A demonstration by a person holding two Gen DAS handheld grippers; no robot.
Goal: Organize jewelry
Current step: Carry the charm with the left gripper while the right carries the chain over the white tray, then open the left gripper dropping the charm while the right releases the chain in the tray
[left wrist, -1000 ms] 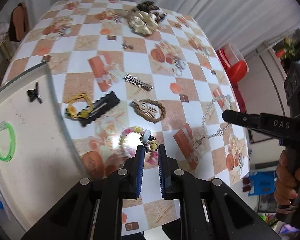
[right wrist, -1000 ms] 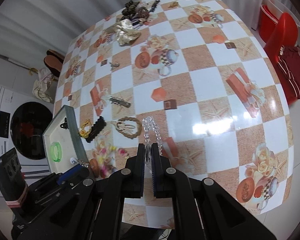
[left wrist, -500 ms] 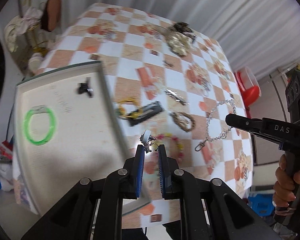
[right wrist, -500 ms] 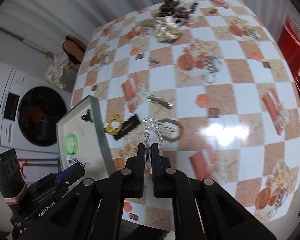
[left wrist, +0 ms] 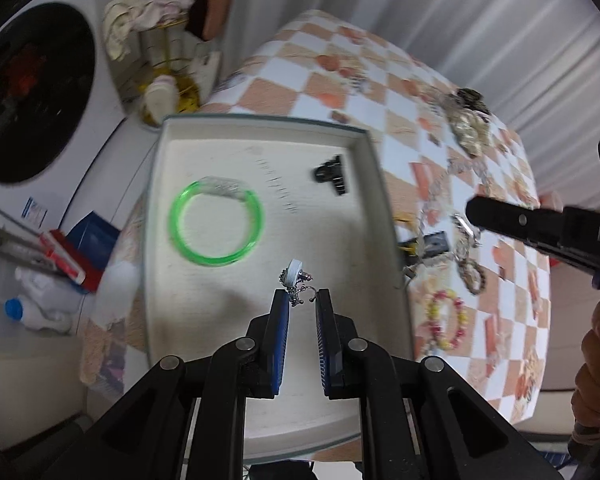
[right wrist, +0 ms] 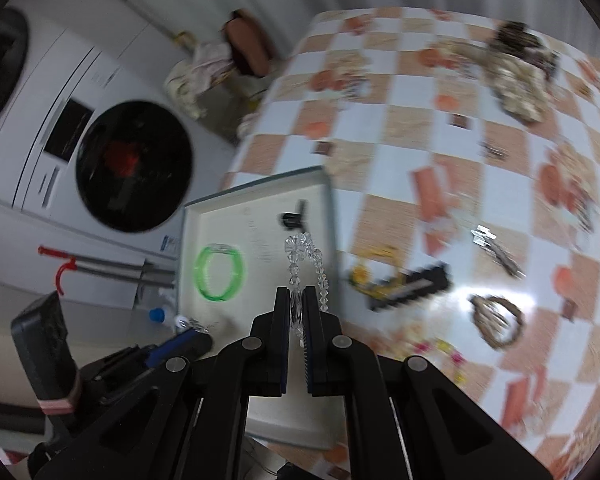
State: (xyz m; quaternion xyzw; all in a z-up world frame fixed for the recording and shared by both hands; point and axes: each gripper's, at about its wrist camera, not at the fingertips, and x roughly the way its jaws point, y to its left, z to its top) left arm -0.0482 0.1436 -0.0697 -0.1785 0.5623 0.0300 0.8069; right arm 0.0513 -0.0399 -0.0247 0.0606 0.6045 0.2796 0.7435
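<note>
tools over tray grip earring and crystal strand.

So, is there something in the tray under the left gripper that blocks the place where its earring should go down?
Nothing visible does. The left gripper holds the earring over a bare part of the tray. The green bangle and the black clip lie farther in, apart from that spot.
</note>
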